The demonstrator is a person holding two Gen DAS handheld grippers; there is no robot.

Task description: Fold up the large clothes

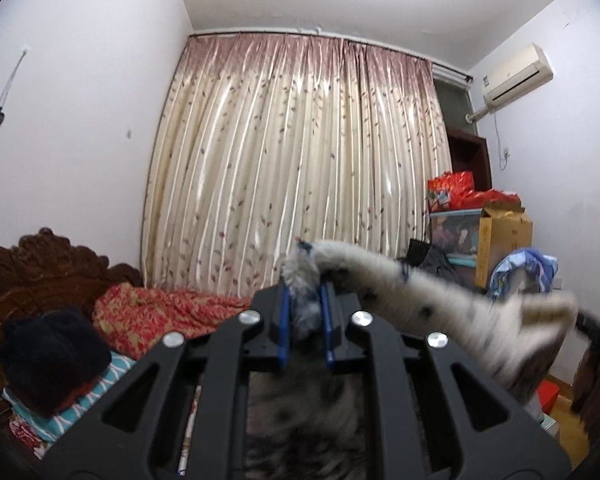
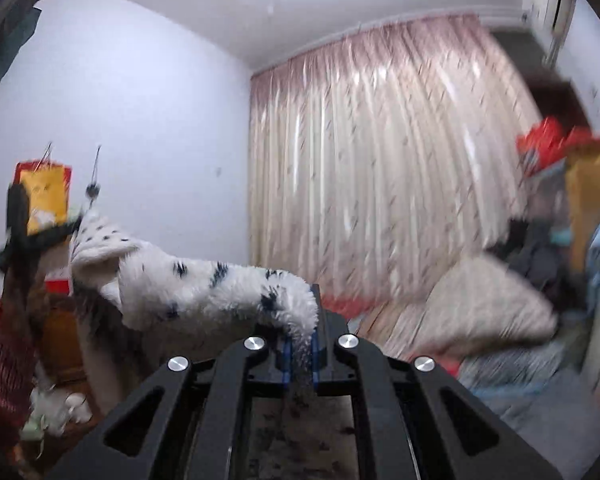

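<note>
Bedroom, cream leaf-print curtain (image 1: pixel 296 160) behind; left gripper (image 1: pixel 306 312) and right gripper (image 2: pixel 300 354) both clamped on fluffy white black-spotted garment (image 2: pixel 204 292), stretched between.

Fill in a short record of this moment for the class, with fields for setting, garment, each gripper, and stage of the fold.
setting: bedroom with a patterned curtain and a bed
garment: fluffy white spotted garment
left gripper: shut on one edge of it
right gripper: shut on another edge
stage: lifted and stretched between the two grippers, not yet folded
</note>
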